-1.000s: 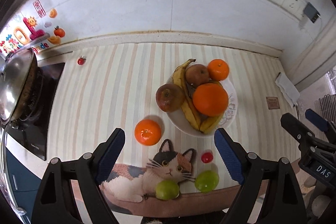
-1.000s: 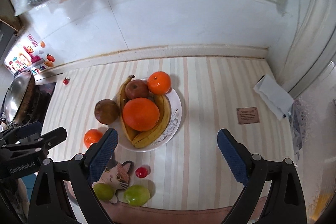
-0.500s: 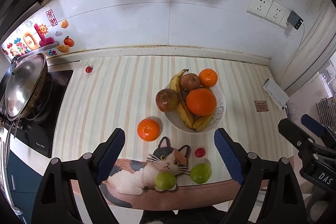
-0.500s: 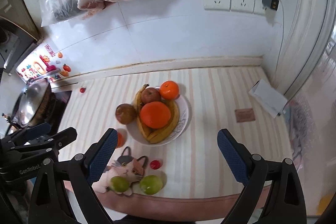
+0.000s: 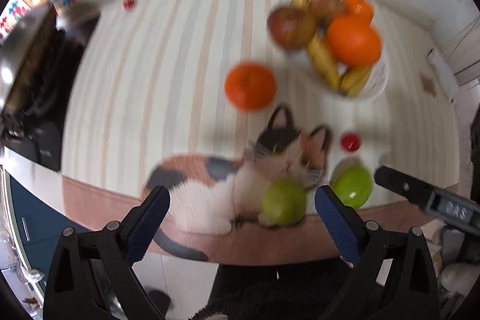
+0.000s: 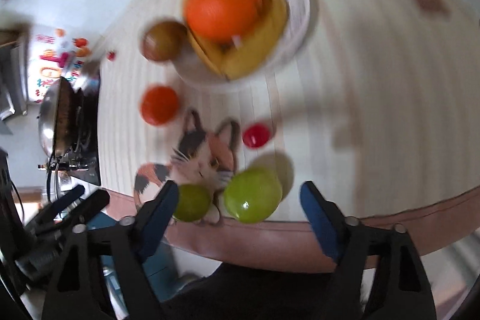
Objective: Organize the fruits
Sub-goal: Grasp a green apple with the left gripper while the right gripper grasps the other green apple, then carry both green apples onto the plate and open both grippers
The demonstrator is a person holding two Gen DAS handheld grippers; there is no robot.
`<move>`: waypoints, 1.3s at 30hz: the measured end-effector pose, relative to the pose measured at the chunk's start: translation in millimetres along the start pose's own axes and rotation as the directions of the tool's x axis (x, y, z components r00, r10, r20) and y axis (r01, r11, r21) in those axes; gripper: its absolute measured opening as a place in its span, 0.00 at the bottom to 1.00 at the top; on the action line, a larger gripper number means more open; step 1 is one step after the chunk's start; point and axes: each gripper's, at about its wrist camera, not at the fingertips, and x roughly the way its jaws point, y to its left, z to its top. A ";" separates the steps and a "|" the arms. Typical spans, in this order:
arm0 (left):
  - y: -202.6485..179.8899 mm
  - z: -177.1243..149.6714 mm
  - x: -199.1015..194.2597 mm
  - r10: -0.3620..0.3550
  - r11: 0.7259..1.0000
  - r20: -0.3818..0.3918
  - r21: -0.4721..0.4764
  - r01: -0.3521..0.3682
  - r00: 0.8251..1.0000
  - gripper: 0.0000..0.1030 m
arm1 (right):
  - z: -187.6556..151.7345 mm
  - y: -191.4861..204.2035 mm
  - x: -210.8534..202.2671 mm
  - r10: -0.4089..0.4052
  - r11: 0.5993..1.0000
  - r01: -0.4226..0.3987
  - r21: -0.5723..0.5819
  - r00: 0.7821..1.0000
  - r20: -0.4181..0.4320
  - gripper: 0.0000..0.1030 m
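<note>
A white plate (image 5: 379, 80) holds bananas, a big orange (image 5: 354, 39), a small orange and brown apples. On the striped mat lie a loose orange (image 5: 250, 84), a small red fruit (image 5: 350, 141) and two green fruits (image 5: 283, 201) (image 5: 353, 186) near the front edge. My left gripper (image 5: 242, 218) is open, just in front of the left green fruit. My right gripper (image 6: 239, 210) is open, with the right green fruit (image 6: 253, 194) between its jaws at the counter edge. The plate (image 6: 301, 17), loose orange (image 6: 159, 105) and red fruit (image 6: 256, 135) show in the right wrist view too.
A cat-shaped picture (image 5: 240, 167) lies on the mat at the front. A stove with a metal pot lid (image 5: 21, 41) is at the left. A small red fruit (image 5: 129, 1) lies far back left. The wall closes the back.
Both grippers dropped down and forward toward the counter's front edge; views are blurred. The green fruits now loom large near the fingertips. Both stay open.
</note>
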 end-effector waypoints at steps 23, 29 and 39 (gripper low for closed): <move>-36.8 -12.6 102.7 -0.166 0.986 -0.257 -0.021 0.167 0.952 0.51 | -14.4 -11.5 47.5 -0.168 0.984 0.167 -0.057 0.986 -0.020 0.58; -53.2 -3.8 101.6 -0.127 0.991 -0.200 0.020 0.133 0.972 0.51 | -9.5 -13.6 41.8 -0.189 0.978 0.189 -0.087 0.982 0.002 0.58; -69.1 6.5 83.2 -0.125 0.990 -0.151 0.047 0.134 0.981 0.50 | 0.6 -17.6 24.1 -0.142 0.985 0.146 -0.091 0.989 0.045 0.58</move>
